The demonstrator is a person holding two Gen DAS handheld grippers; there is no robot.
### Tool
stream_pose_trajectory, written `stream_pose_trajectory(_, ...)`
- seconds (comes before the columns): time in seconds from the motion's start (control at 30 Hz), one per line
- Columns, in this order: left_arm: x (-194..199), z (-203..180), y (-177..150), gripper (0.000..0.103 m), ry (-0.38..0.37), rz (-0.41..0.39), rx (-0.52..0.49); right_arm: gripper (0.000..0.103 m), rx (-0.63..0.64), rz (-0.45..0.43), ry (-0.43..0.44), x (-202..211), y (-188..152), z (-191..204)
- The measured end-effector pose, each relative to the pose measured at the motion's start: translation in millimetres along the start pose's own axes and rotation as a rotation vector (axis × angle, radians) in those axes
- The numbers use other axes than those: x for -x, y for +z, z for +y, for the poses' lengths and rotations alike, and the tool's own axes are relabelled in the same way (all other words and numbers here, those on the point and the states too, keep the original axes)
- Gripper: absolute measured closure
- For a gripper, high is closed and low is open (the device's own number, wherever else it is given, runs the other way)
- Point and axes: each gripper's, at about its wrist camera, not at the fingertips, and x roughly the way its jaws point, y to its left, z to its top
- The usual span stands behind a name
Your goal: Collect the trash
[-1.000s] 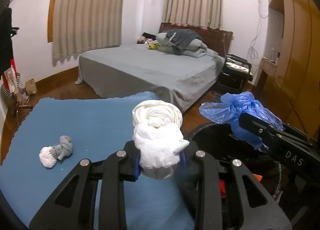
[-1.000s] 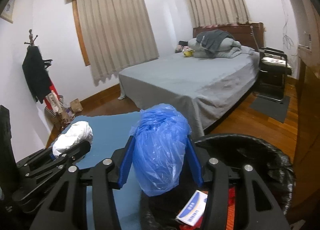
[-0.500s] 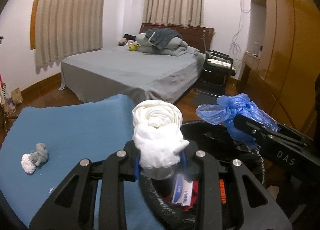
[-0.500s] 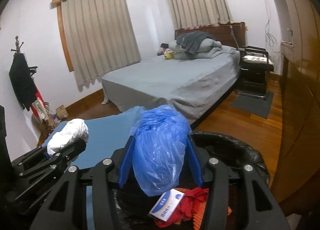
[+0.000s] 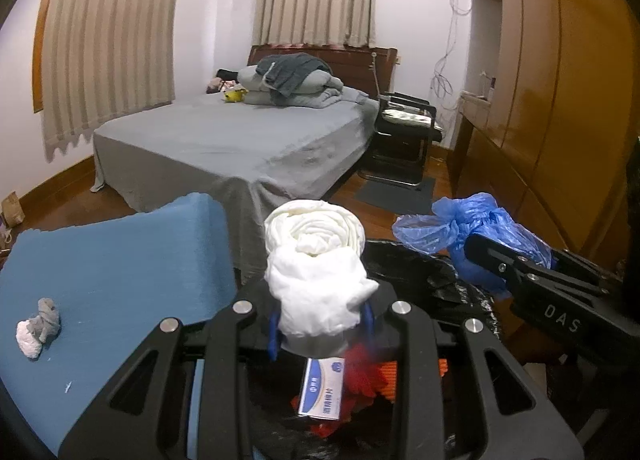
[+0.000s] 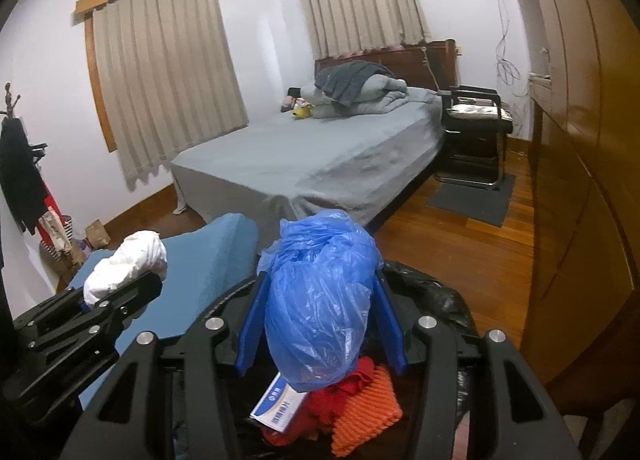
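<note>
My left gripper [image 5: 320,334] is shut on a white crumpled wad [image 5: 316,272] and holds it above the bin [image 5: 404,256], a black-lined trash bin. My right gripper [image 6: 320,330] is shut on a crumpled blue plastic bag [image 6: 320,300], also above the bin [image 6: 432,292]. Inside the bin lie a blue-and-white carton [image 5: 323,394], red scraps [image 6: 340,392] and an orange ribbed piece [image 6: 366,416]. The right gripper with the blue bag [image 5: 476,232] shows in the left wrist view. The white wad [image 6: 128,264] shows at the left of the right wrist view. A grey-and-white wad [image 5: 38,326] lies on the blue table [image 5: 120,260].
A grey bed [image 6: 312,164] stands beyond the table. A black chair [image 6: 476,132] stands by its head. Wooden wardrobes [image 6: 580,140] line the right wall. A dark mat [image 6: 472,196] lies on the wood floor.
Both grippers have moved right, from over the blue table's edge to above the bin, still holding their loads. The bin's contents have come into view.
</note>
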Motion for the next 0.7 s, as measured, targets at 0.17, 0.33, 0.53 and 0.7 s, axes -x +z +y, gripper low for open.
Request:
stream_pose_trajectory(0.17,-6,-11,-1,0.074,-0.021,0.003,-0.010,0.053,-0.013,0.007,-0.019,0,-4,-10)
stream_pose_trajectory(0.33,-11,-18,-3,0.074,-0.040,0.007,-0.019,0.053,-0.020,0.008,-0.035,1,-6,-20)
stream_pose_trajectory(0.53,-22,-24,-7,0.074,-0.054,0.028,-0.027,0.053,-0.032,0.021,-0.055,-2,-12,-28)
stream_pose_trajectory(0.7,-32,-26,-12,0.074,-0.054,0.046,-0.032,0.053,-0.041,0.039,-0.063,-9,-16,-30)
